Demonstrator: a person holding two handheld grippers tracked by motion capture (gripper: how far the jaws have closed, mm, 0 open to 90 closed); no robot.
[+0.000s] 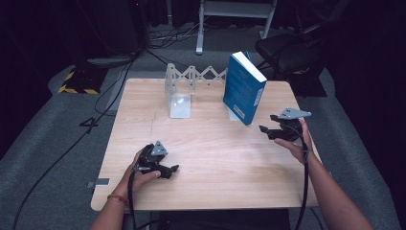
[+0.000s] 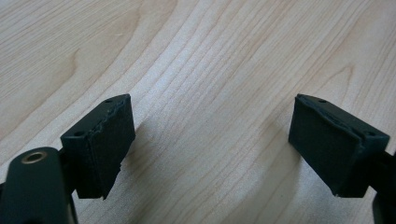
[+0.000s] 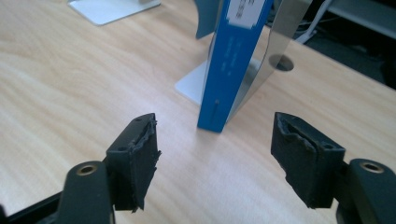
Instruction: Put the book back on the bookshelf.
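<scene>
A blue book (image 1: 243,88) stands tilted on the wooden table (image 1: 215,187), leaning on the right metal end plate of an extending book rack (image 1: 201,74). In the right gripper view the blue book (image 3: 231,65) rests against that shiny plate (image 3: 280,46), a short way beyond the jaws. My right gripper (image 1: 266,122) (image 3: 215,154) is just right of the book, open, with nothing between its pads. My left gripper (image 1: 172,171) (image 2: 210,140) rests low over bare wood near the front left, open and empty.
The rack's left end plate (image 1: 178,98) stands at the back centre of the table. Beyond the table, a dark chair (image 1: 287,50) sits at the back right, and cables and a white frame leg (image 1: 198,33) lie on the grey floor.
</scene>
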